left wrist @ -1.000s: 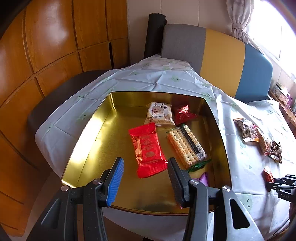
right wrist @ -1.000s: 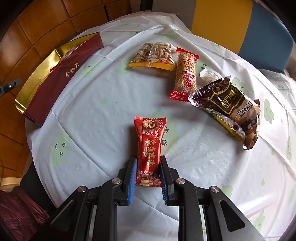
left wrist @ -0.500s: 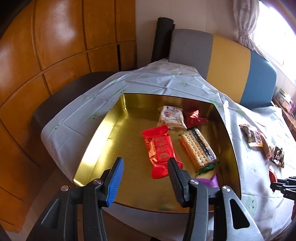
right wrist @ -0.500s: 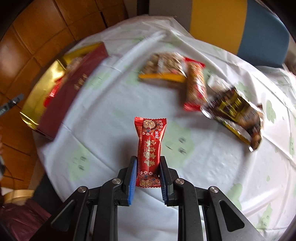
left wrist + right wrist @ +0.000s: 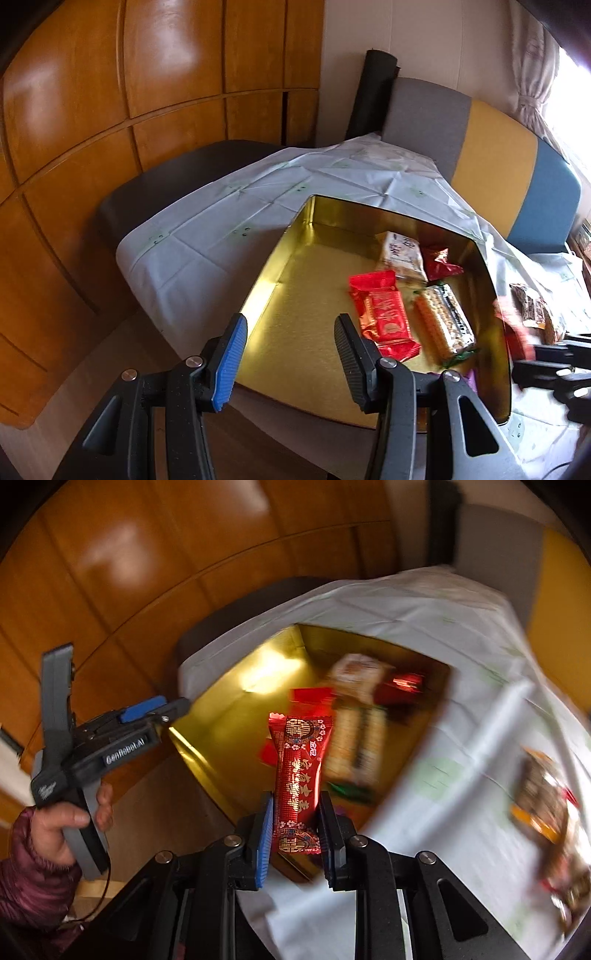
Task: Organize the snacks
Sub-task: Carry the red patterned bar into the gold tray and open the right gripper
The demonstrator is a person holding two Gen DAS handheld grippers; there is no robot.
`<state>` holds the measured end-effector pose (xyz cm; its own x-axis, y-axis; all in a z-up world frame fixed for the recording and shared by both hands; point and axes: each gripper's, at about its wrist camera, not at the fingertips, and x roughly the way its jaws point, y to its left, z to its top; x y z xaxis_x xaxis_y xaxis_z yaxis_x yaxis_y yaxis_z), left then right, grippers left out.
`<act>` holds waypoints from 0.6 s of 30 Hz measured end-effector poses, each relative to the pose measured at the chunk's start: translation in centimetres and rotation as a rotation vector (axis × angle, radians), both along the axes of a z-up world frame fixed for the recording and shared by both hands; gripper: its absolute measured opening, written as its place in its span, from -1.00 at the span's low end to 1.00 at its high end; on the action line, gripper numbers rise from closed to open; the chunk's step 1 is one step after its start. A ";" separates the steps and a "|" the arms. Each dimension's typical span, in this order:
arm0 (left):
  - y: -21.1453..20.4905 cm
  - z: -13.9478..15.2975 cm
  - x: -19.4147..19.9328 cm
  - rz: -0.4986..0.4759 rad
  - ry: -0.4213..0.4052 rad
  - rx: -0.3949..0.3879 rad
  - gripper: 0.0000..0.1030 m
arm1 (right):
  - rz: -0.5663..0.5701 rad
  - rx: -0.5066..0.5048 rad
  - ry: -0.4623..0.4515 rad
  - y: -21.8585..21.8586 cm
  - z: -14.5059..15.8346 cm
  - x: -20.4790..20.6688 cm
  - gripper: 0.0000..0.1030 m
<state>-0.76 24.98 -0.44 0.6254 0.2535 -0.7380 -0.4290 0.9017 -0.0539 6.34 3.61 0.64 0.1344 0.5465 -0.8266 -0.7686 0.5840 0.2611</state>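
My right gripper [image 5: 295,830] is shut on a red snack bar [image 5: 301,771], which hangs over the near rim of the gold tin box [image 5: 236,709]. The right wrist view is blurred. In the box [image 5: 295,354] lie a red packet [image 5: 384,314], a cracker pack [image 5: 443,321], a white packet [image 5: 400,253] and a dark red packet [image 5: 439,260]. My left gripper [image 5: 290,354] stands open with nothing between its fingers, above the box's near left corner. A hand holds this left gripper [image 5: 155,710] at the left of the right wrist view. At the right edge of the left wrist view, the right gripper [image 5: 554,362] shows blurred.
A white tablecloth [image 5: 221,229] covers the table. More snack packets [image 5: 543,797] lie on it to the right of the box. A dark chair seat [image 5: 177,173] and wooden wall panels [image 5: 110,92] stand to the left, a grey, yellow and blue backrest [image 5: 491,147] behind.
My right gripper has lifted the red snack bar off the cloth and swung left to the gold box. The left gripper has drifted left, so the box sits further right in its view.
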 end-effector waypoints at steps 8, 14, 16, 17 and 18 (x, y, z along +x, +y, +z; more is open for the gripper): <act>1.2 -0.7 -0.4 0.024 0.009 -0.023 -0.03 | 0.070 -0.104 0.099 6.3 -5.1 0.7 -0.55; 1.3 -0.8 -0.5 0.025 0.009 -0.028 -0.03 | 0.059 -0.096 0.131 6.4 -6.0 0.7 -0.48; 1.1 -0.8 -0.5 0.022 0.011 -0.025 -0.03 | 0.047 -0.078 0.127 5.6 -5.4 0.8 -0.48; 1.1 -0.8 -0.4 0.021 0.011 -0.023 -0.03 | 0.041 -0.069 0.127 5.1 -5.2 1.0 -0.48; 0.9 -0.8 -0.4 0.019 0.011 -0.020 -0.03 | 0.035 -0.057 0.121 4.7 -4.9 0.9 -0.48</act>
<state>-1.20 25.90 -1.19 0.6122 0.2505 -0.7500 -0.4471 0.8919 -0.0670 7.27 8.29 -4.28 0.0130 0.5006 -0.8656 -0.7536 0.5738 0.3206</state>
